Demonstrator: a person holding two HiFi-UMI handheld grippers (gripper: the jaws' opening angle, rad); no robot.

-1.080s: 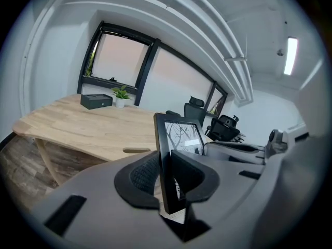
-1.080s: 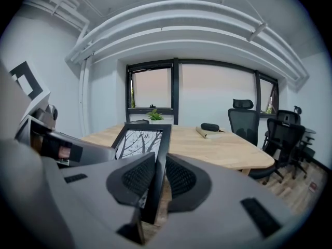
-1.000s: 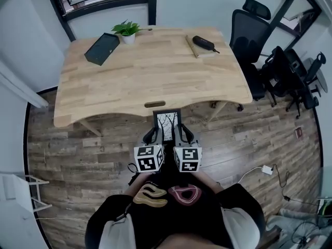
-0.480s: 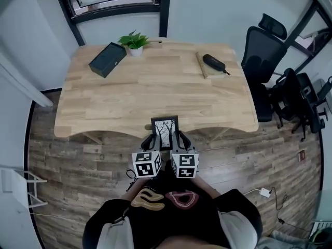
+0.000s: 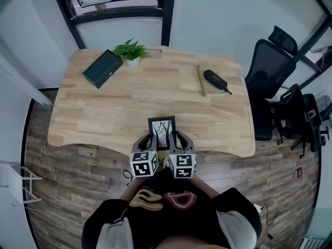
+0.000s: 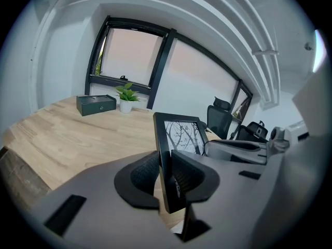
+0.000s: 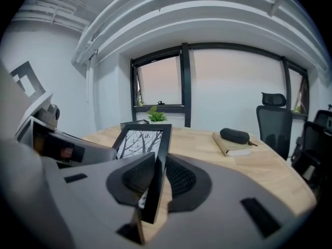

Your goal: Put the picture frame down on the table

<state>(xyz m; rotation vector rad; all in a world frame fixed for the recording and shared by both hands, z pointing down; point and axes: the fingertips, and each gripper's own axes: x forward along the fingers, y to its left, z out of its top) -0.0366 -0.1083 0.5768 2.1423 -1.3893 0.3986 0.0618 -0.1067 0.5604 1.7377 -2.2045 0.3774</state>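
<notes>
A small black picture frame (image 5: pixel 162 132) with a bare-tree print stands upright between both grippers, above the near edge of the wooden table (image 5: pixel 104 108). My left gripper (image 5: pixel 151 141) is shut on the frame's left side (image 6: pixel 166 160). My right gripper (image 5: pixel 174 140) is shut on its right side (image 7: pixel 158 165). The tree print (image 6: pixel 184 136) faces me in the left gripper view and shows again as the print (image 7: pixel 139 143) in the right gripper view. Whether the frame's bottom touches the table is hidden by the jaws.
At the table's back left lie a dark green box (image 5: pixel 102 68) and a small potted plant (image 5: pixel 131 52). A notebook with a black case (image 5: pixel 215 80) lies at the back right. Black office chairs (image 5: pixel 275 71) stand to the right.
Both grippers have carried the frame forward, from over the floor in front of the table to above its near edge. The grip on the frame is unchanged.
</notes>
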